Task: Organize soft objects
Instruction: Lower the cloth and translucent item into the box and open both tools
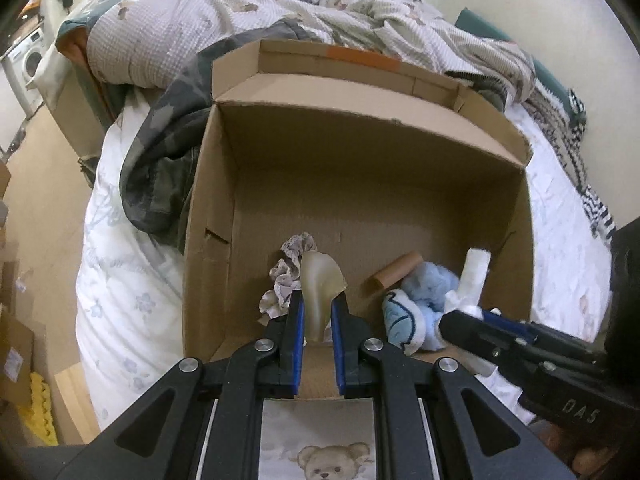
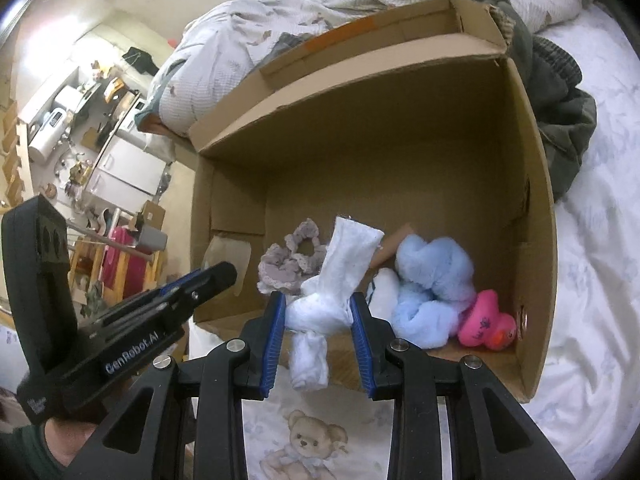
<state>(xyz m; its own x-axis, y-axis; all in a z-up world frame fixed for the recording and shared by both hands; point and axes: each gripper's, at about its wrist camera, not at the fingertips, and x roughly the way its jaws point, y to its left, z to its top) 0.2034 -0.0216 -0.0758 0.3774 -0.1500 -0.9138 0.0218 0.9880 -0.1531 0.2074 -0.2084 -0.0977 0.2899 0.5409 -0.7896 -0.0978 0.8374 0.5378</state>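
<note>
Since size sets the order, I begin with the open brown cardboard box (image 2: pixel 532 208), which lies on the bed (image 2: pixel 600 240) among rumpled bedding and holds every task item. Stiff walls, light; no grip needed.

Inside, at the right, sits the pale blue fluffy plush toy (image 2: pixel 432 280), bulky, light and compressible; any pinch of pile would hold it. Its long axis I cannot tell.

My right tongs (image 2: pixel 318 312) are closed on the knotted white cloth strip (image 2: pixel 320 312), gripping it at the knot, the firmest part. It is limp and light; its long axis runs roughly along my fingers, one tail rising toward the box's back wall, the other drooping toward me over the front edge.

Next comes the grey ruffled fabric scrunchie (image 1: pixel 286 272) on the box floor, left of centre, soft and elastic.

My left tongs (image 1: pixel 318 308) pinch the translucent yellowish flexible flap (image 1: pixel 320 284) by its lower end; it stands upright and curls at the top. I judge it rubbery, possibly slick, so a deep hold suits it.

Smallest, the pink soft duck toy (image 2: pixel 486 328) rests in the near right corner, bill toward me.
</note>
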